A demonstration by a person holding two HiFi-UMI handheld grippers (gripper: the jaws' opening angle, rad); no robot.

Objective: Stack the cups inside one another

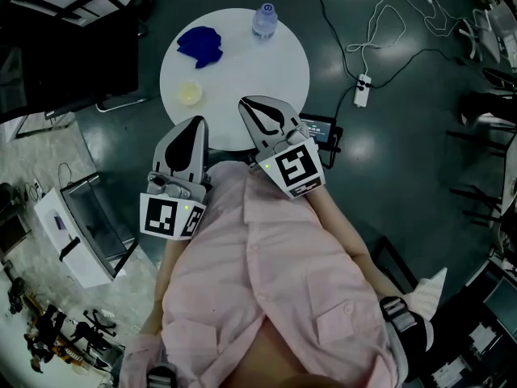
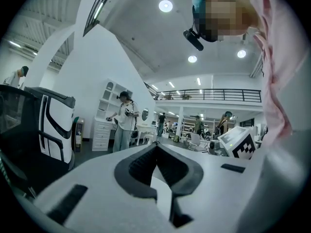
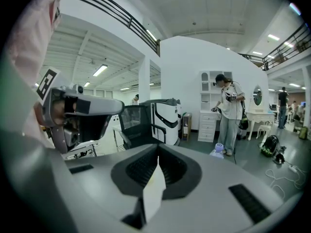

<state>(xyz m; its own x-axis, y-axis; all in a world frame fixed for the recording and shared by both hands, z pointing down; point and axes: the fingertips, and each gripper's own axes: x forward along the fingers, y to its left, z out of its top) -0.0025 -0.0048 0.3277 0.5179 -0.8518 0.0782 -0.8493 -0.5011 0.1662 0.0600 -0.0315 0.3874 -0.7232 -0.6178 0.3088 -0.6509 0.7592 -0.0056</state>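
Note:
A round white table [image 1: 275, 79] bears three small things. A pale yellow cup [image 1: 190, 94] stands near its front left. A dark blue cup-like thing [image 1: 200, 44] lies at the back left. A clear lilac cup [image 1: 264, 20] stands at the back edge and also shows in the right gripper view as the lilac cup [image 3: 219, 149]. My left gripper [image 1: 195, 120] is over the table's near edge, shut and empty. My right gripper [image 1: 247, 103] reaches a little farther over the table, also shut with nothing in it. Both jaw pairs meet at the tips: left gripper [image 2: 155, 144], right gripper [image 3: 158, 147].
A small screen device [image 1: 320, 128] lies on the dark floor right of the table, with a power strip [image 1: 362, 90] and cables beyond. A white box [image 1: 85, 221] stands at the left. A black chair [image 3: 138, 125] and people stand in the background.

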